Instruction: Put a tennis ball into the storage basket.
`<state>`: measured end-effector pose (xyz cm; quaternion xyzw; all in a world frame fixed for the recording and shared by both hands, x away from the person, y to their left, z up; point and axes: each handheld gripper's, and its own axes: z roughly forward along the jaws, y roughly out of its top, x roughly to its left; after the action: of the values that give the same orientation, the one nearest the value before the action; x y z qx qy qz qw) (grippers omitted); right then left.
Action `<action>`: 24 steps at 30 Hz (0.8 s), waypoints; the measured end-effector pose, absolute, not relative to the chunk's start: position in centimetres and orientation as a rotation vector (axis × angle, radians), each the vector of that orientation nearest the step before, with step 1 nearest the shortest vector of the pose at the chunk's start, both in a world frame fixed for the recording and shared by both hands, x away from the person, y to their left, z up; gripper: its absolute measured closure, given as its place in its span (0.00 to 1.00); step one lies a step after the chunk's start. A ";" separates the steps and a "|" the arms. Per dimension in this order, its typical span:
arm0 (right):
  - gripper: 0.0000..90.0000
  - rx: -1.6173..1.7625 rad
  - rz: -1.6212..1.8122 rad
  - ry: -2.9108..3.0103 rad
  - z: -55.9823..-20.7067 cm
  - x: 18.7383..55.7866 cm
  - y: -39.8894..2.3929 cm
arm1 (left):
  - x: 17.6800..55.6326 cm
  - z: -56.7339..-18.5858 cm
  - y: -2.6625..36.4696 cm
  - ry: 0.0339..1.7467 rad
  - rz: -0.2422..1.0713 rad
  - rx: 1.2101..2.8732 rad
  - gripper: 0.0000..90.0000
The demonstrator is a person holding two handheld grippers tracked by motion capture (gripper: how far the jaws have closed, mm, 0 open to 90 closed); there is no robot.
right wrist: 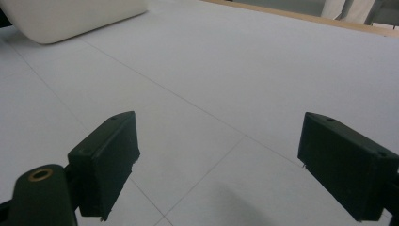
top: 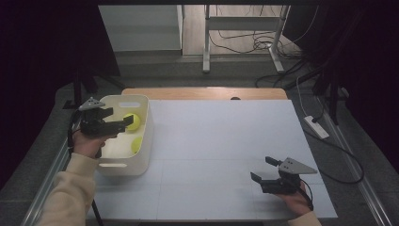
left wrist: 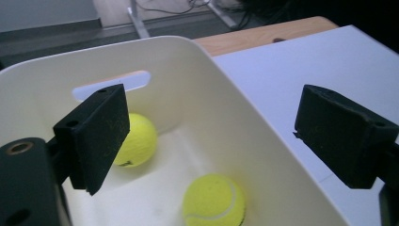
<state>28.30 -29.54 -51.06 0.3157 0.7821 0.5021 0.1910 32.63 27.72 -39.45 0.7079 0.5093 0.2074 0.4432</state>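
From the high view, your left gripper (top: 123, 120) hangs over the white bin (top: 141, 155) at the bench's (top: 221, 150) nine o'clock side, fingers spread with nothing between them. Two yellow tennis balls lie inside: the far ball (top: 133, 121) just past your fingertips, the near ball (top: 137, 144) at five o'clock of it, against the bin's right wall. Your right gripper (top: 264, 169) sits low at the bench's five o'clock corner, well apart from the bin, fingers wide and pointing toward ten o'clock.

Left gripper view now: your fingers (left wrist: 96, 136) stand apart, holding nothing. The far ball (left wrist: 136, 139) shows just beside the left finger, partly hidden behind it; the near ball (left wrist: 214, 200) lies at six o'clock on the bin floor. The two are close but not touching. The bin's handle slot (left wrist: 113, 84) is at eleven o'clock.

Right gripper view: your fingers (right wrist: 108, 160) gape over bare bench (right wrist: 226, 84), nothing between them. The bin's corner (right wrist: 70, 16) sits at eleven o'clock.
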 end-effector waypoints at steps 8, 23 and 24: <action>0.14 0.893 1.416 2.188 -51.0 28.3 -29.7 | 32.1 -39.3 26.6 1.183 0.466 1.764 0.13; 0.14 0.888 1.430 2.189 -51.1 28.2 -29.9 | 30.5 -38.5 24.6 1.079 0.436 1.745 0.13; 0.14 0.890 1.431 2.190 -51.1 28.1 -29.9 | 30.4 -38.4 24.3 1.070 0.436 1.748 0.13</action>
<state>28.10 -29.88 -51.06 0.3164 0.7783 0.5087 0.1881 30.36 24.35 -38.39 0.7227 0.4424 0.1801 0.4997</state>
